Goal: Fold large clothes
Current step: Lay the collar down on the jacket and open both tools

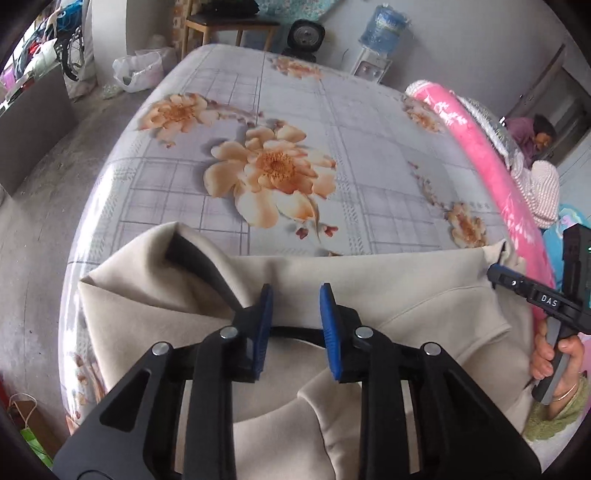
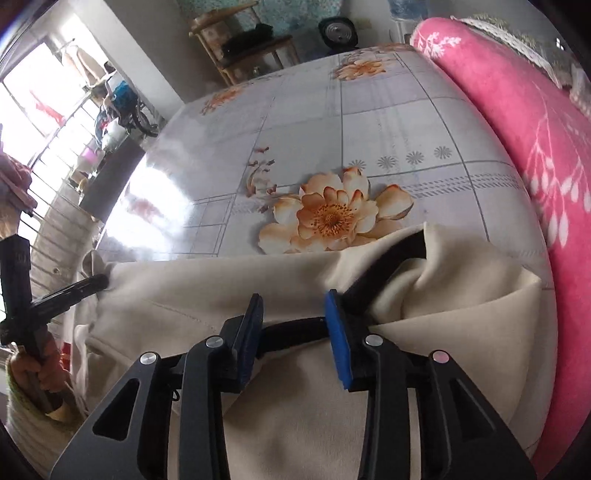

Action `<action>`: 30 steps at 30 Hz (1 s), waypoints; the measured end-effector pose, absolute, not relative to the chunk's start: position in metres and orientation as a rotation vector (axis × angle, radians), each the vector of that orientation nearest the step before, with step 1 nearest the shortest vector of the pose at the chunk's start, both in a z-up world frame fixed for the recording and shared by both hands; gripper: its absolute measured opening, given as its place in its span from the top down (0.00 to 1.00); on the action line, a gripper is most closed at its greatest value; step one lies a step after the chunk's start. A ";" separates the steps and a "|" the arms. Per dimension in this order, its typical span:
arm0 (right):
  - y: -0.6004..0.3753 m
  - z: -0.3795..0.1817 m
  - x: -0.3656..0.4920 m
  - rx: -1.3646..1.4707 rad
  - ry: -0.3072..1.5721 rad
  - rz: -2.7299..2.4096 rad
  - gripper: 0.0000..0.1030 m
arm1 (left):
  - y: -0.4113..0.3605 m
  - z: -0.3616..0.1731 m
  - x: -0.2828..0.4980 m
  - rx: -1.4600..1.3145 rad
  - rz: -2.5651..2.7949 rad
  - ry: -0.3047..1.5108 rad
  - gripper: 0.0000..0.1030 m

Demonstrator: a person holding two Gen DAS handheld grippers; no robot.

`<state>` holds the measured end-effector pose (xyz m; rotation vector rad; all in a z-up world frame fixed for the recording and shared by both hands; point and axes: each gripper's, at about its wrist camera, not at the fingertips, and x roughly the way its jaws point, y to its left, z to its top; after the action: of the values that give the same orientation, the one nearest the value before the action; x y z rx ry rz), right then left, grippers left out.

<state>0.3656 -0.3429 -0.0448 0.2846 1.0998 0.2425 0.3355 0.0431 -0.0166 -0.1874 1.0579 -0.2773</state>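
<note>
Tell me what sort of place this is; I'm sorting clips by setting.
Most likely a lived-in home room. The beige garment lies on a table under a floral tablecloth, a pink blanket is heaped beside it, and a water dispenser and wooden chair stand by the wall.

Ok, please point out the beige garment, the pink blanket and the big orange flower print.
beige garment (image 1: 424, 291): left wrist view, flat upper panel.
pink blanket (image 2: 524, 122): right wrist view, middle of roll.
orange flower print (image 1: 273, 170): left wrist view, flower centre.
</note>
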 end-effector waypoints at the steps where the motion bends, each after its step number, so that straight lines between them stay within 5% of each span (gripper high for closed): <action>1: -0.340 -0.038 0.363 0.272 1.084 0.231 0.65 | 0.043 -0.005 0.329 -0.179 -0.282 1.024 0.74; 7: -0.283 -0.003 0.338 0.136 1.001 0.420 0.62 | -0.004 0.020 0.301 -0.100 -0.499 0.965 0.71; 11: -0.260 -0.035 0.327 -0.044 1.086 0.386 0.58 | -0.038 -0.020 0.290 0.064 -0.440 1.118 0.69; 20: -0.255 -0.012 0.315 -0.006 1.009 0.355 0.58 | -0.027 0.013 0.267 -0.020 -0.464 1.008 0.68; 24: -0.245 -0.045 0.320 -0.034 1.080 0.296 0.52 | -0.043 -0.020 0.275 0.020 -0.412 1.109 0.64; 30: -0.236 -0.012 0.315 -0.008 1.020 0.286 0.51 | -0.035 -0.022 0.261 0.012 -0.411 1.047 0.63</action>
<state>0.3154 -0.2361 -0.0121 -0.0079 1.0200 0.2862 0.2605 -0.0347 -0.0222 0.0118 1.0470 -0.4114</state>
